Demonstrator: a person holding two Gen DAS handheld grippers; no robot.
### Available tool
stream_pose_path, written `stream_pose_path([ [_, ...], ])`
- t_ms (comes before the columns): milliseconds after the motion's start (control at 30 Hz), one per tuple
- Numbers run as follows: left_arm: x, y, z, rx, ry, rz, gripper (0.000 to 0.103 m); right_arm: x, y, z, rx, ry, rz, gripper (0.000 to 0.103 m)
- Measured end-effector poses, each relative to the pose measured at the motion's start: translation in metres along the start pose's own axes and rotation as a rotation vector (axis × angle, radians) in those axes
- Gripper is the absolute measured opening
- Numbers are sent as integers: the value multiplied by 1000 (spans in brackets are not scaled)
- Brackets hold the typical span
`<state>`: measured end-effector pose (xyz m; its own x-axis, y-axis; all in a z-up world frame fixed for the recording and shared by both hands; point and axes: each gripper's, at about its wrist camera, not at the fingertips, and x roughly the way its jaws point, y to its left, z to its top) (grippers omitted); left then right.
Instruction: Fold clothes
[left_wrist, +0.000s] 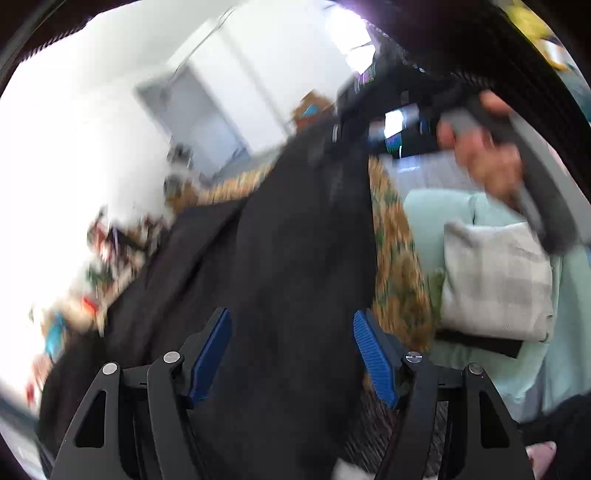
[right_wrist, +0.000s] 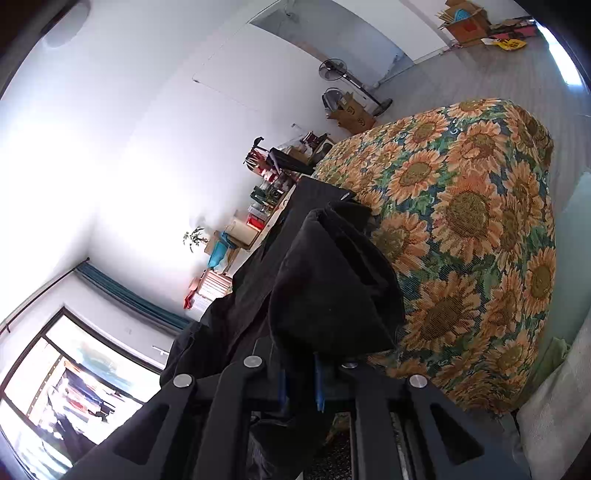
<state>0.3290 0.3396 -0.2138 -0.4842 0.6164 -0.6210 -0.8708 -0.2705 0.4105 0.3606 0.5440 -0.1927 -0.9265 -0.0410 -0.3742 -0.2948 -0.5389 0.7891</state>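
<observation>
**Right tongs clamped on black garment, left tongs apart before it**

In the right wrist view, the right gripper (right_wrist: 301, 384) sits at the bottom centre of the frame with its blue pads drawn close together on a bunched fold of the black garment (right_wrist: 332, 288). The cloth bulges up out of the jaws toward mid-frame and trails away to the lower left. Behind it, filling the right half of the frame, lies the sunflower bedspread (right_wrist: 472, 221). Farther off, in the upper centre, a standing fan (right_wrist: 334, 70) is set against the white wall.

In the blurred left wrist view, the left gripper (left_wrist: 291, 354) stands apart at the bottom, nothing pressed between its blue pads. The black garment (left_wrist: 288, 251) hangs just beyond them, running from the bottom centre to the upper right. To the right lies a grey checked pillow (left_wrist: 495, 280), and above it a hand (left_wrist: 487, 147) grips a dark handle.
</observation>
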Motion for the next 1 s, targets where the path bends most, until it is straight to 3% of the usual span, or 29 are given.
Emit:
stream_pose_path([
  [67, -5, 5, -18, -78, 44, 36, 69, 2, 3, -1, 6, 6, -14, 11],
  [133, -18, 6, -36, -86, 59, 119, 69, 2, 6, 1, 11, 9, -20, 11],
  [300, -60, -7, -87, 42, 64, 478, 69, 4, 12, 9, 12, 6, -37, 11],
  [467, -90, -17, -145, 145, 118, 647, 69, 13, 23, 9, -2, -14, -108, 11],
  [600, -102, -25, -182, 167, 156, 695, 76, 16, 27, -6, 12, -55, -249, 15],
  [667, -101, -32, -193, 207, 176, 719, 76, 14, 19, -19, 54, -76, -316, 26],
  [733, -104, -42, -201, 256, 161, 700, 76, 16, 9, -36, 89, -53, -364, 45],
  [800, -106, -50, -205, 294, 133, 674, 76, 21, -2, -62, 119, 14, -372, 56],
  [900, -98, -58, -207, 340, 132, 639, 76, 26, -18, -100, 170, 109, -374, 64],
  [1000, -82, -60, -209, 385, 168, 638, 76, 23, -36, -128, 279, 158, -292, 72],
])
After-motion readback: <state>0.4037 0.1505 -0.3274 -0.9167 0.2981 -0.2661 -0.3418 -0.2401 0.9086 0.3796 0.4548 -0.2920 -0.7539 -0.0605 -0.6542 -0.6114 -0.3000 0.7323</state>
